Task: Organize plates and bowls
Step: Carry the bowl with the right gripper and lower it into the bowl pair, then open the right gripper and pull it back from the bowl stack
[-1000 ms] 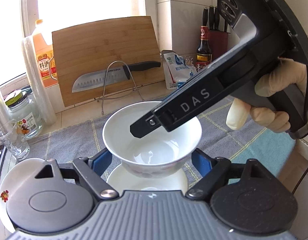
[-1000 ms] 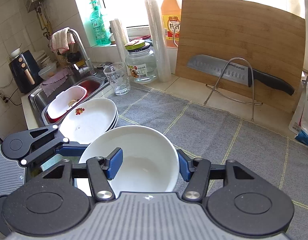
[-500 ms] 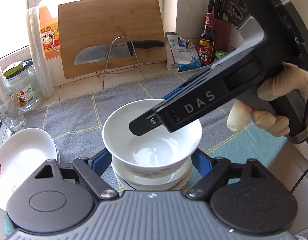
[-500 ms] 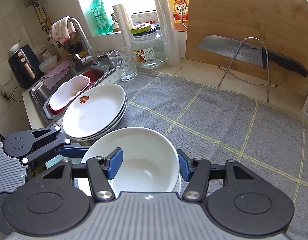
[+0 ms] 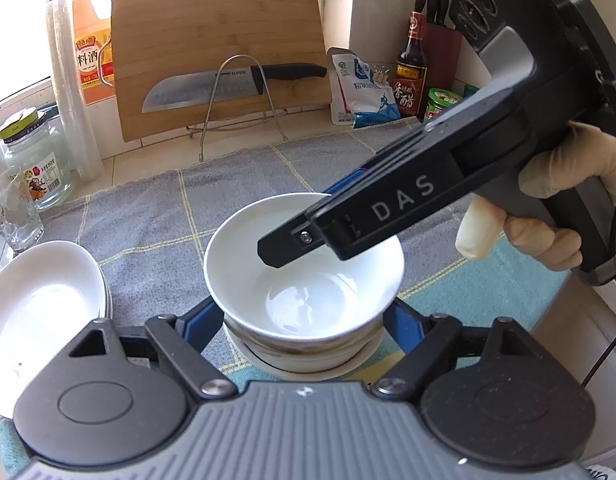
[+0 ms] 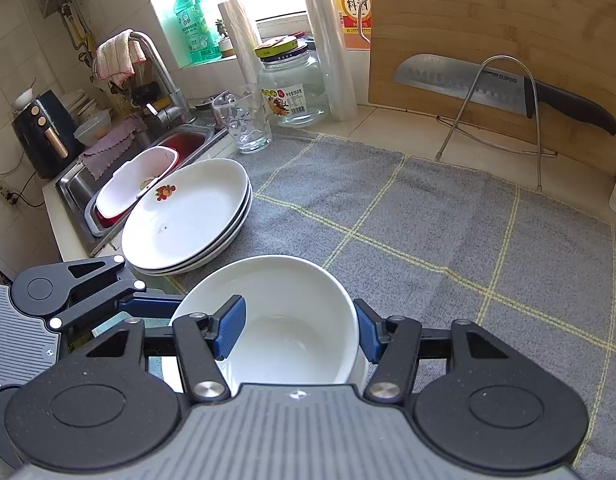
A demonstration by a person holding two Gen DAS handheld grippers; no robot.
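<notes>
Bowl [image 5: 304,276] nested atop stacked bowls [image 5: 308,350]

Open room is found over the grey mat [image 6: 448,216] right of and behind the bowl stack [image 6: 284,320], bounded at the back by the cutting board [image 6: 496,36] and knife stand [image 6: 496,116]. The left side is blocked by the stacked plates [image 6: 188,220], with glass [image 6: 244,120] and jar [image 6: 294,84] behind. Above the bowl [image 5: 304,264], access is crowded by the right gripper [image 5: 292,240].
</notes>
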